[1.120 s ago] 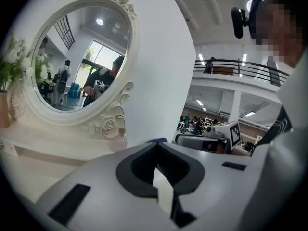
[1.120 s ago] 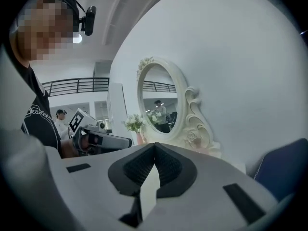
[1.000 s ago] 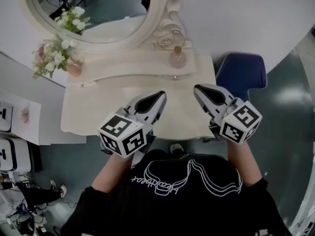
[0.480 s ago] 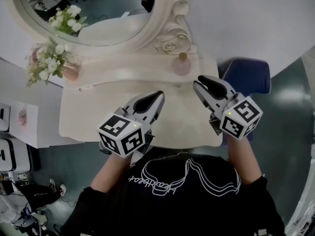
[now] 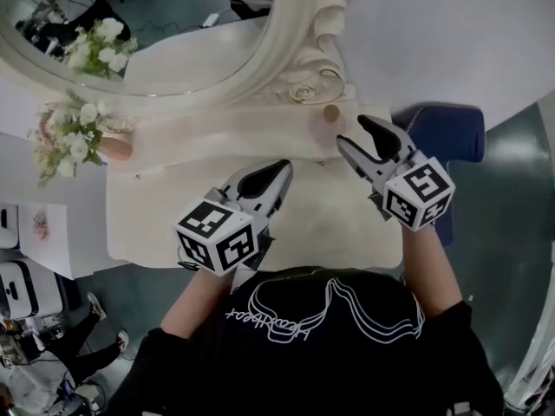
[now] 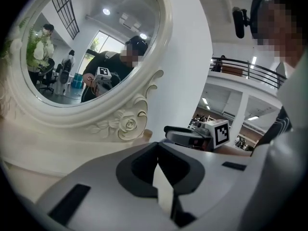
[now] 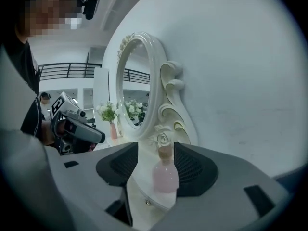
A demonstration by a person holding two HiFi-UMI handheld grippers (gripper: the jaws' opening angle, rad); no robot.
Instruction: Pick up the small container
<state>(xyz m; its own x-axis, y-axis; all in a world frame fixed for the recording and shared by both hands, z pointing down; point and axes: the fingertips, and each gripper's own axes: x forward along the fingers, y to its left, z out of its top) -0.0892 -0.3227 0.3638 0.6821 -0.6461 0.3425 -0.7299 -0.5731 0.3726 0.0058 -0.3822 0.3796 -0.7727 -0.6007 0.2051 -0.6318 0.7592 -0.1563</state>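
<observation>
Bottle, small and pink, stands at the table's back edge by the mirror. Right tool has just been spreading its jaws so the bottle sits framed between them, untouched; left tool hangs clenched, empty, seemingly just keeping clear

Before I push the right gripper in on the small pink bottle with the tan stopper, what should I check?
1. Right gripper open: ok; its jaws have just been opening, nothing between the pads.
2. Small pink bottle with tan stopper in line with the gap: ok, though nearer the right jaw in the right gripper view.
3. Bottle upright on the raised shelf of the cream dressing table: ok.
4. Bottle inside the jaws: not ok; it stands ahead of the tips in the head view.
5. Left gripper out of the way: ok; shut, empty, off to the left.
6. Room between bottle and carved mirror frame: cannot tell.
</observation>
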